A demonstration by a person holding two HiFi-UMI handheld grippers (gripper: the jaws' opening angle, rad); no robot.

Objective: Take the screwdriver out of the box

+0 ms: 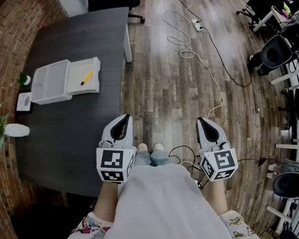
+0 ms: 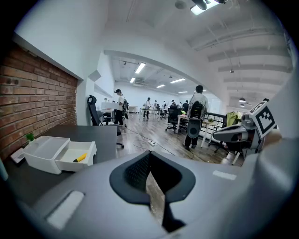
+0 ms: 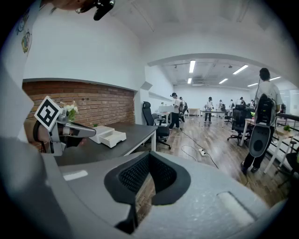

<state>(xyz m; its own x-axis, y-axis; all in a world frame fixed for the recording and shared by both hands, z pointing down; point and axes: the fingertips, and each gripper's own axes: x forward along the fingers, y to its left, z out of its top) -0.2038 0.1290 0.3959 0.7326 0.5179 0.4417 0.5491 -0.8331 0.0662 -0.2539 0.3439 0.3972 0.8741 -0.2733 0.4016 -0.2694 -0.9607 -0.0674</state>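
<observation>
A yellow screwdriver (image 1: 87,77) lies inside the open drawer of a white box (image 1: 50,82) on the dark table (image 1: 79,131), far left in the head view. In the left gripper view the screwdriver (image 2: 80,158) shows in the same drawer of the box (image 2: 44,152). My left gripper (image 1: 120,123) hangs shut and empty at the table's near right edge, well short of the box. My right gripper (image 1: 206,126) is shut and empty over the wooden floor, right of the table. In the right gripper view the box (image 3: 108,136) is small and distant.
A white vase with flowers (image 1: 2,131) and a small card (image 1: 24,101) sit at the table's left side. A power strip and cables (image 1: 195,47) trail over the floor. Office chairs (image 1: 275,51) stand at the right. People stand in the far office (image 2: 196,116).
</observation>
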